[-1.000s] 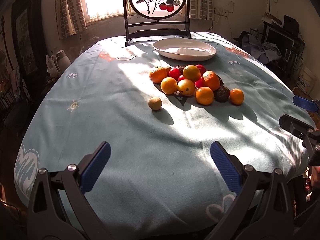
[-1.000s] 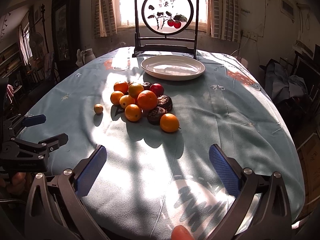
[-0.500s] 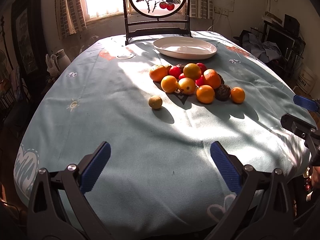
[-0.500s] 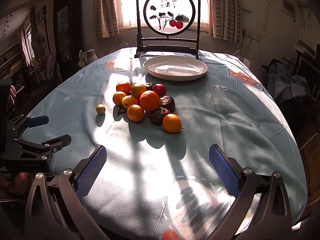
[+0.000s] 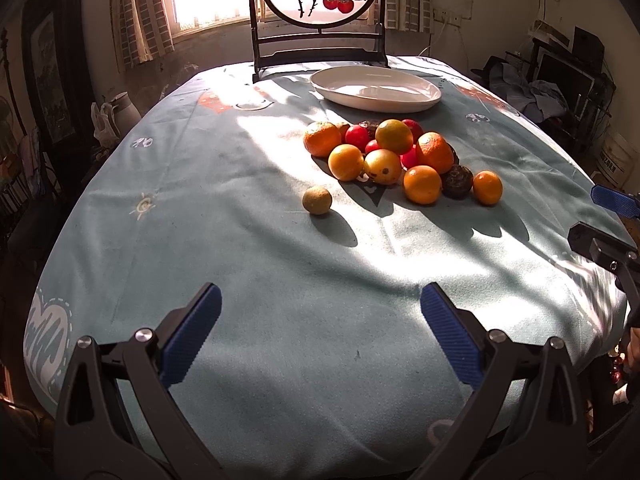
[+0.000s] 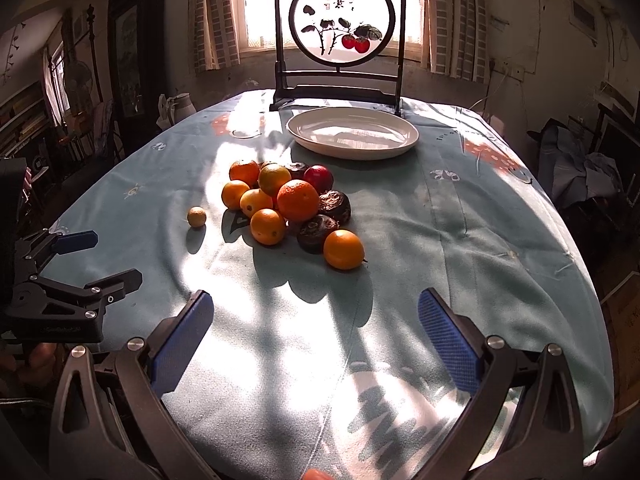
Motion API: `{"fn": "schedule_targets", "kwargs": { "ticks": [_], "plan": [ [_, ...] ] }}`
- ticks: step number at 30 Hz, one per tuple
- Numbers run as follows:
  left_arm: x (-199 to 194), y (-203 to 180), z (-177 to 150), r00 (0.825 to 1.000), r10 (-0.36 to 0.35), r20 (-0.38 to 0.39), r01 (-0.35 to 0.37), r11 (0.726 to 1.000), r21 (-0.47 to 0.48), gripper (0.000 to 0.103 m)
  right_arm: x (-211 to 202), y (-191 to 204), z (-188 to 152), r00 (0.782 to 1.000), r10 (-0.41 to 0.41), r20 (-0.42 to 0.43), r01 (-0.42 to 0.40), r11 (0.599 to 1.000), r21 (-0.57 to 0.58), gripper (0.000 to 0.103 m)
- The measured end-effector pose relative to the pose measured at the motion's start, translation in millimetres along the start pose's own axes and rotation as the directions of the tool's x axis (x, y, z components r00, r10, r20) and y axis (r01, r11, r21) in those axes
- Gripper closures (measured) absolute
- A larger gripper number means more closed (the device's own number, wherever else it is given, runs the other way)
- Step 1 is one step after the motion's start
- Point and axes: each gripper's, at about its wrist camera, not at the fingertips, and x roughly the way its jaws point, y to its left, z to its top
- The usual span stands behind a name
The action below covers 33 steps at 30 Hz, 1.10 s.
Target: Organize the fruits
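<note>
A pile of fruit (image 5: 394, 156) (image 6: 288, 204) lies mid-table: several oranges, red fruits and dark wrinkled ones. A small yellow-green fruit (image 5: 317, 200) (image 6: 196, 216) sits apart to its left. An orange (image 6: 343, 249) (image 5: 487, 187) lies at the pile's near right. A white oval plate (image 5: 376, 89) (image 6: 352, 133) stands empty behind the pile. My left gripper (image 5: 320, 330) is open and empty over the near table edge. My right gripper (image 6: 316, 332) is open and empty, also short of the fruit. Each gripper shows at the edge of the other's view.
A round table with a light blue cloth (image 5: 240, 240) (image 6: 440, 220). A dark-framed round painted screen (image 5: 318, 4) (image 6: 342, 36) stands behind the plate. A white jug (image 6: 180, 108) and dark furniture are at the left, cluttered shelves at the right.
Both grippers have moved slightly forward and tilted, so the fruit and plate sit a little lower in view. Both stay open. No fruit has moved.
</note>
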Motion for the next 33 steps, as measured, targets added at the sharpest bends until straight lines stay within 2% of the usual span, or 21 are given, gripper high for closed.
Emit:
{"fn": "schedule_targets", "kwargs": {
  "ticks": [7,14,18,21,24,26,29,32,33],
  "plan": [
    [12.9,5.2,3.1,1.0,0.001,-0.018,-0.001,1.0,-0.009,0.002,14.8,-5.6,8.0,1.0,0.0,-0.015,0.0,1.0,0.001,0.001],
    [32.4,22.1,3.3,0.998,-0.018,-0.055,0.016,0.999,-0.046,0.002,55.3,-19.3,18.3,0.997,-0.011,-0.077,0.01,1.0,-0.016,0.002],
    [41.6,31.4,4.3,0.997,-0.029,-0.069,0.024,0.997,-0.068,0.002,85.7,-29.2,27.0,0.99,-0.026,-0.135,0.022,0.999,-0.029,0.02],
    [45.3,35.7,4.6,0.997,-0.03,-0.068,0.026,0.998,-0.064,0.002,104.1,-32.1,30.0,0.986,-0.028,-0.167,0.021,0.999,-0.046,0.023],
    [49.1,38.9,6.1,0.997,-0.039,-0.07,0.035,0.998,-0.059,0.002,115.1,-32.0,31.8,0.982,-0.023,-0.185,0.011,0.998,-0.066,0.031],
    [51.6,40.3,7.9,0.996,-0.055,-0.074,0.051,0.997,-0.054,0.002,121.8,-33.0,31.7,0.98,-0.012,-0.198,-0.002,0.997,-0.071,0.039],
    [55.6,40.4,14.1,0.994,-0.085,-0.076,0.082,0.996,-0.037,0.003,127.7,-36.2,31.1,0.974,0.046,-0.221,-0.058,0.997,-0.051,0.063],
    [62.6,38.5,24.8,0.989,-0.127,-0.078,0.128,0.992,-0.003,0.013,120.8,-35.7,30.9,0.979,0.049,-0.196,-0.06,0.997,-0.049,0.065],
    [65.9,38.0,29.0,0.987,-0.142,-0.079,0.143,0.99,0.008,0.022,117.7,-37.0,30.1,0.98,0.067,-0.186,-0.074,0.997,-0.035,0.065]
  ]
}}
